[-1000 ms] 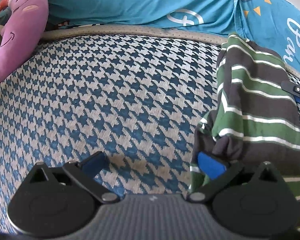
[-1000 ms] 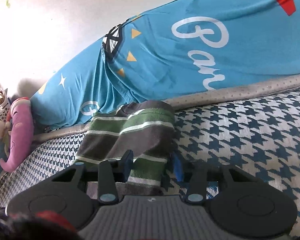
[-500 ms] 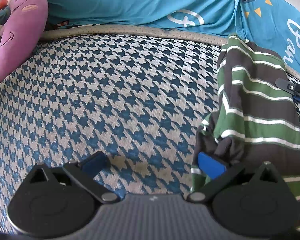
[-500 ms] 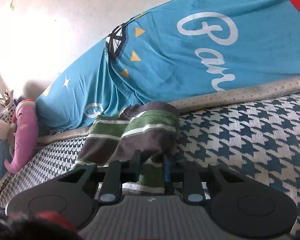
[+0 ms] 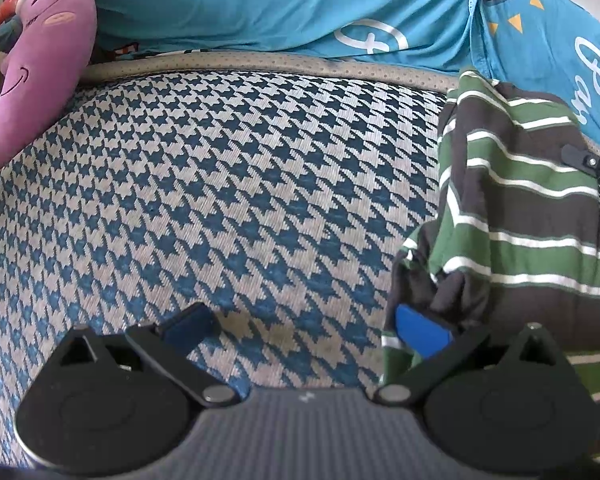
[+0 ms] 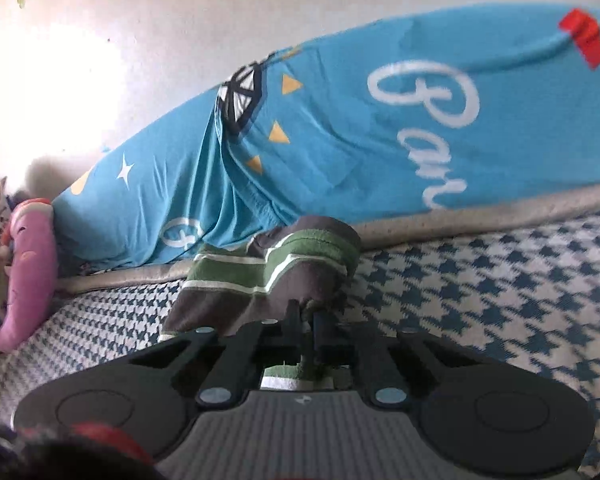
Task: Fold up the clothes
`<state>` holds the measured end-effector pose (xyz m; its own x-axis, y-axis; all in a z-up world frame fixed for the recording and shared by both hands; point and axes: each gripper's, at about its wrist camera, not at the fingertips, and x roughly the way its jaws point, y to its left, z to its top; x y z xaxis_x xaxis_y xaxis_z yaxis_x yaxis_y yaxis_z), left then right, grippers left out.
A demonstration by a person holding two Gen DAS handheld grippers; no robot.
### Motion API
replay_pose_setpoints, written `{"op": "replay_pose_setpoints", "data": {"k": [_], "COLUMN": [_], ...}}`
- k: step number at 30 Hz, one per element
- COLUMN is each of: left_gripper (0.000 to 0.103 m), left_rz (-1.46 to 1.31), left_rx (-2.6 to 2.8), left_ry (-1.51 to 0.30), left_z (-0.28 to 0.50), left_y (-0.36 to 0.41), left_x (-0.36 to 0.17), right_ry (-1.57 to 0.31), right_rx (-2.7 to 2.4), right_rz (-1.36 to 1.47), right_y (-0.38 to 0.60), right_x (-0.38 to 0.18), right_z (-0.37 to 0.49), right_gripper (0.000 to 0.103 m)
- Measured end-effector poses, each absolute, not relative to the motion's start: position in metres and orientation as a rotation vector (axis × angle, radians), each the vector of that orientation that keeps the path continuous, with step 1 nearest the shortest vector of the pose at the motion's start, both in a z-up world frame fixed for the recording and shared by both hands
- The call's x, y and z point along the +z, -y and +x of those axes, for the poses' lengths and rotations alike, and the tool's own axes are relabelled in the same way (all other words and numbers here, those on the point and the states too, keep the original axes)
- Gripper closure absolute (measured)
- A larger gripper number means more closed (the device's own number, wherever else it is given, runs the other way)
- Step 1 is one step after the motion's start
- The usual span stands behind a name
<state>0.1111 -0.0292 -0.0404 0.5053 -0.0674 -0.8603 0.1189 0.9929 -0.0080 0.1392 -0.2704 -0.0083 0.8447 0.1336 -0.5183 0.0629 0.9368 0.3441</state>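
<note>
A green, grey and white striped garment (image 5: pixel 520 208) lies bunched on the blue-and-white houndstooth surface (image 5: pixel 220 200). My left gripper (image 5: pixel 304 328) is open; its right blue pad (image 5: pixel 420 330) rests against the garment's near left corner, its left pad over bare cover. The other gripper's tip (image 5: pixel 592 160) shows at the garment's right edge. In the right wrist view my right gripper (image 6: pixel 306 316) is shut on a fold of the striped garment (image 6: pixel 260 280), which rises ahead of the fingers.
A large blue cushion cover with white lettering (image 6: pixel 420 128) leans along the back wall. A pink plush toy (image 5: pixel 40 60) lies at the far left. A beige piped edge (image 5: pixel 260 64) borders the surface at the back.
My right gripper has closed from open onto the garment's fold and lifted slightly. The left gripper has stayed open in the same place.
</note>
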Motion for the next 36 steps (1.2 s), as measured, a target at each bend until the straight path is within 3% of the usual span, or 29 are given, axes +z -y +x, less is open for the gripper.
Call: {"op": "replay_pose_setpoints", "data": {"k": [9, 24, 26, 27, 30, 36], "left_gripper": [0.000, 0.000, 0.000, 0.000, 0.000, 0.000], "left_rz": [0.083, 0.128, 0.142, 0.151, 0.183, 0.201], "left_rx": [-0.142, -0.306, -0.333, -0.345, -0.368, -0.388], "left_ry": [-0.998, -0.967, -0.959, -0.955, -0.942, -0.935], "left_z": [0.105, 0.078, 0.072, 0.069, 0.064, 0.060], "left_y": [0.039, 0.070, 0.077, 0.080, 0.085, 0.085], "left_x": [-0.033, -0.021, -0.019, -0.019, -0.018, -0.016], "right_ry": [-0.518, -0.505, -0.544, -0.564, -0.564, -0.539], "right_rx": [-0.178, -0.643, -0.657, -0.659, -0.712, -0.590], "right_rz": [0.244, 0.270, 0.290, 0.303, 0.309, 0.289], "right_y": [0.274, 0.378, 0.392, 0.398, 0.403, 0.388], "right_x": [0.021, 0.028, 0.021, 0.018, 0.016, 0.033], "right_z": [0.116, 0.023, 0.014, 0.010, -0.007, -0.037], "right_gripper": [0.096, 0.095, 0.090, 0.081, 0.069, 0.062]}}
